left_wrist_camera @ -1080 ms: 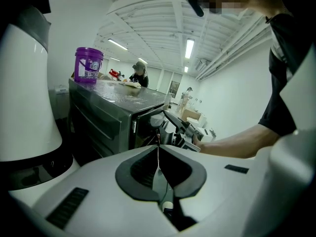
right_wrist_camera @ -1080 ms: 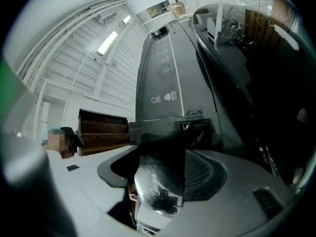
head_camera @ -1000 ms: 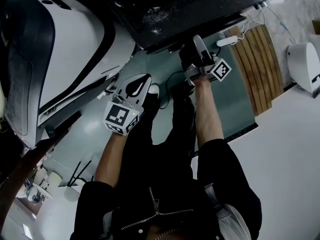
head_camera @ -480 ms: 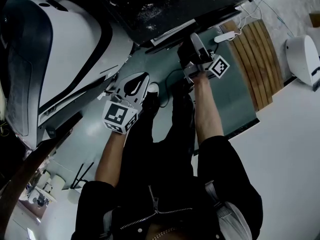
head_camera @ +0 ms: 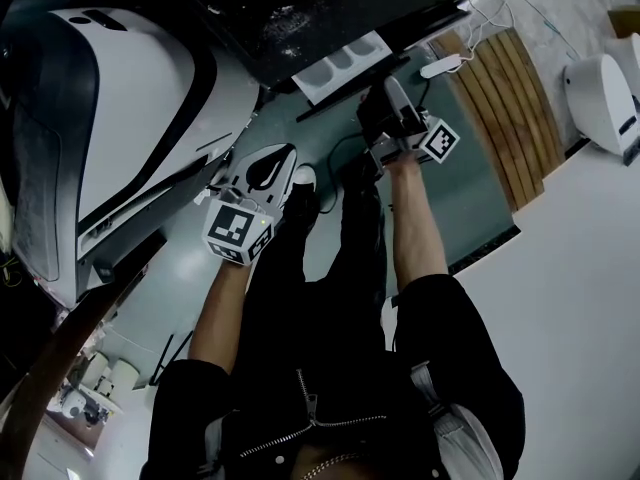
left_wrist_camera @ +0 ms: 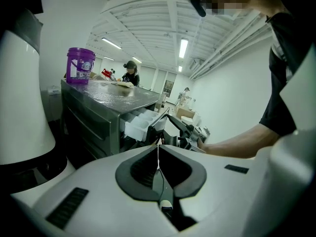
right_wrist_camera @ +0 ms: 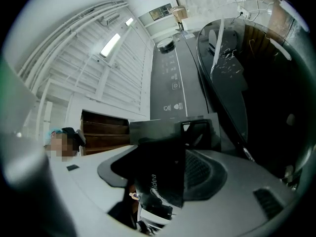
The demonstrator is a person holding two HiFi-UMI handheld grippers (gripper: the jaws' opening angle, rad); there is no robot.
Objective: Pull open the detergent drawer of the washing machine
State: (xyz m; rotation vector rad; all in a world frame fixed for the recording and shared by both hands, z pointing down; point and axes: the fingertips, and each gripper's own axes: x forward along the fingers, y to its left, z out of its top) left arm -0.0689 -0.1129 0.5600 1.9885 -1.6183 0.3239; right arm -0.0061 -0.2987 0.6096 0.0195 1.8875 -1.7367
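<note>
The dark washing machine (head_camera: 300, 8) lies along the top of the head view. Its white detergent drawer (head_camera: 345, 63) stands part way out, compartments showing. My right gripper (head_camera: 387, 96) is shut on the drawer's dark front panel (right_wrist_camera: 163, 177), which fills the space between its jaws in the right gripper view. My left gripper (head_camera: 275, 166) hangs lower left of the drawer, shut and holding nothing. In the left gripper view the left gripper (left_wrist_camera: 158, 143) has its jaws meeting at the tip, and the pulled-out drawer (left_wrist_camera: 140, 122) with the right gripper (left_wrist_camera: 185, 130) lies beyond.
A big white rounded appliance (head_camera: 120, 98) stands at the left. A purple bucket (left_wrist_camera: 80, 65) sits on the washing machine's top. A wooden slatted panel (head_camera: 510, 118), a white power strip (head_camera: 445, 65) and a white device (head_camera: 600, 78) are at the right. A person (left_wrist_camera: 131, 73) stands far behind.
The drawer has slid out of the machine, and its white tray now shows. My right gripper has come back a little with the front panel. The left gripper has stayed put.
</note>
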